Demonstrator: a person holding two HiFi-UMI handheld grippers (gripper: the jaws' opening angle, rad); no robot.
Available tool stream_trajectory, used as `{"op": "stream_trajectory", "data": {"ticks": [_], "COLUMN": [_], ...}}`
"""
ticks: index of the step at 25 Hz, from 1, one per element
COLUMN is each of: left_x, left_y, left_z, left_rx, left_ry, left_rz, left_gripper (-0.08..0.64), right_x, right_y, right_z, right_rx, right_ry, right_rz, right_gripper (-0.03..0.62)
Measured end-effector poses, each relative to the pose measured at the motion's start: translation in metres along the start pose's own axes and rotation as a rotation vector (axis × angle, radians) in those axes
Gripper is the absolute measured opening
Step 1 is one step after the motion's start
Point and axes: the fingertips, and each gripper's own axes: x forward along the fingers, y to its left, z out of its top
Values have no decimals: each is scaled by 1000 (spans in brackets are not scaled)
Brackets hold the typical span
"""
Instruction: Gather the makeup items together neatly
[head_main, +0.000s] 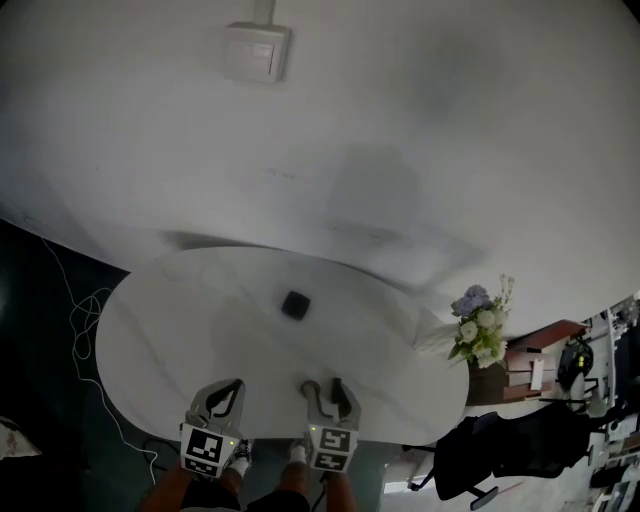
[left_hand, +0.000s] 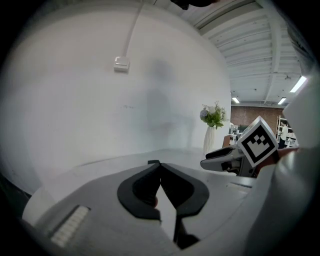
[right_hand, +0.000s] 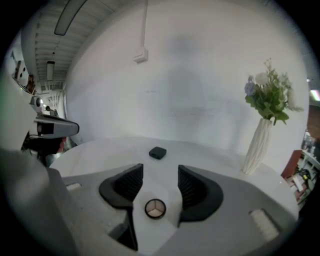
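A small black square compact (head_main: 294, 304) lies near the middle of the white oval table (head_main: 180, 310); the right gripper view shows it (right_hand: 157, 152) straight ahead of the jaws. My right gripper (right_hand: 161, 180) is open at the table's near edge (head_main: 325, 386). A small round pot with a three-part lid (right_hand: 155, 208) shows in the gap between its jaws and touches neither pad. My left gripper (left_hand: 159, 166) is shut, its tips meeting with nothing seen between them, and it hovers left of the right one (head_main: 222, 392). Both are apart from the compact.
A white vase of flowers (head_main: 478, 325) stands at the table's right end, also in the right gripper view (right_hand: 265, 130). A white wall with a switch box (head_main: 256, 50) rises behind the table. A dark office chair (head_main: 510, 450) and cables (head_main: 85, 320) are on the floor around it.
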Motion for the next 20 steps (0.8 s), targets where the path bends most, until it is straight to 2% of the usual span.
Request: {"op": "stream_trajectory", "data": {"ticks": [9, 17, 20], "left_x": [-14, -32, -37], "left_y": [-3, -12, -17], "left_z": [76, 112, 123], "left_rx": [54, 88, 100], "left_ry": [-126, -189, -213], "left_rz": [-23, -57, -73], "left_gripper": [9, 9, 9], "right_x": [-59, -105, -115], "right_y": [-5, 5, 12], "right_z": [77, 118, 129], "right_rx": [-12, -55, -73], "right_ry": [-174, -283, -311], "right_rz": [-9, -39, -45], "right_gripper": [219, 100, 78]}}
